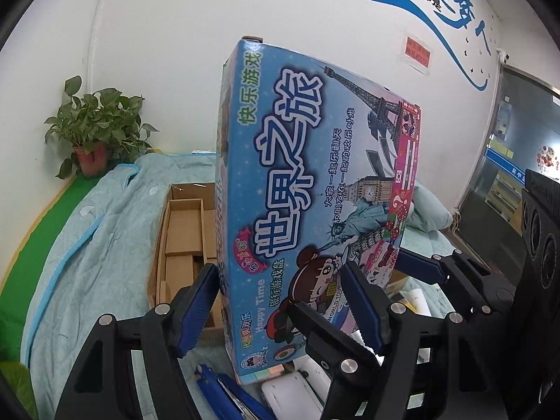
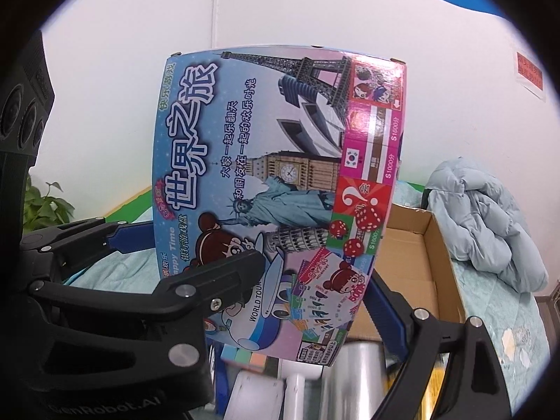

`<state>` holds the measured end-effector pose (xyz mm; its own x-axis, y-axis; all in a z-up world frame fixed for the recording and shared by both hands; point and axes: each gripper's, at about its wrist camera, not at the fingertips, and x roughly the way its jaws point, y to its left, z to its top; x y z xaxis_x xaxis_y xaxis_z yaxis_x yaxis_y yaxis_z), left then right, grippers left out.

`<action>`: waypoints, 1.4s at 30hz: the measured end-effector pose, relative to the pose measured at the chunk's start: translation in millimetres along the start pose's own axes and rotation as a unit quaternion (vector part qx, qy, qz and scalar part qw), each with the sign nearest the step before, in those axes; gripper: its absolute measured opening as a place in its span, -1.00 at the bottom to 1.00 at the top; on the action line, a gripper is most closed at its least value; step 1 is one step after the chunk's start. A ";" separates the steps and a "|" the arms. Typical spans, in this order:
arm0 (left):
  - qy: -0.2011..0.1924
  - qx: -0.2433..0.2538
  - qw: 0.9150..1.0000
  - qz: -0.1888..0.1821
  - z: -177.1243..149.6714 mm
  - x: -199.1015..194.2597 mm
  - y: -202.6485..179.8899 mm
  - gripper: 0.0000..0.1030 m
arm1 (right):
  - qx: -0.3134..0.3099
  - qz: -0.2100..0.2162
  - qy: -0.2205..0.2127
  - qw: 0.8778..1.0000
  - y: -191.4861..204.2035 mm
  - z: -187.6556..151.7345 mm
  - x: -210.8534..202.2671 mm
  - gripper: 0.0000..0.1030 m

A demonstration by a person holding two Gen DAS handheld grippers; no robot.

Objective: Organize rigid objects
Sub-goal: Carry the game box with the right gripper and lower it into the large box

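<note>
A blue and pink board game box with cartoon art and landmarks stands upright, held up above the bed. In the left wrist view my left gripper is shut on its lower left part, one blue pad on the side edge and the other on the printed face. My right gripper reaches in at the lower right corner. In the right wrist view the board game box fills the middle, and my right gripper is shut on its lower right part, with one finger across the face and one behind the edge. My left gripper meets the left edge.
An open cardboard box with dividers lies on the light blue quilt behind the game. A potted plant stands in the corner. A bundled pale blue duvet lies at the right. A black speaker stands nearby. White items lie below.
</note>
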<state>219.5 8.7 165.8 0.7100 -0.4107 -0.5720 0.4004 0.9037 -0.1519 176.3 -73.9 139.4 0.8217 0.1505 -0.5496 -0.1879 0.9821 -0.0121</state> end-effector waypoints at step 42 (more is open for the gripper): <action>0.180 -0.045 0.982 0.030 -24.1 231.3 102.9 -0.37 | 0.030 0.040 0.277 0.960 -20.6 -33.8 174.0 0.31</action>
<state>411.0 9.6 -1.5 0.4740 -0.3016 -0.8272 0.2994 0.9387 -0.1707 305.0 -71.8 15.8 0.3914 0.1596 -0.9063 -0.1943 0.9770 0.0881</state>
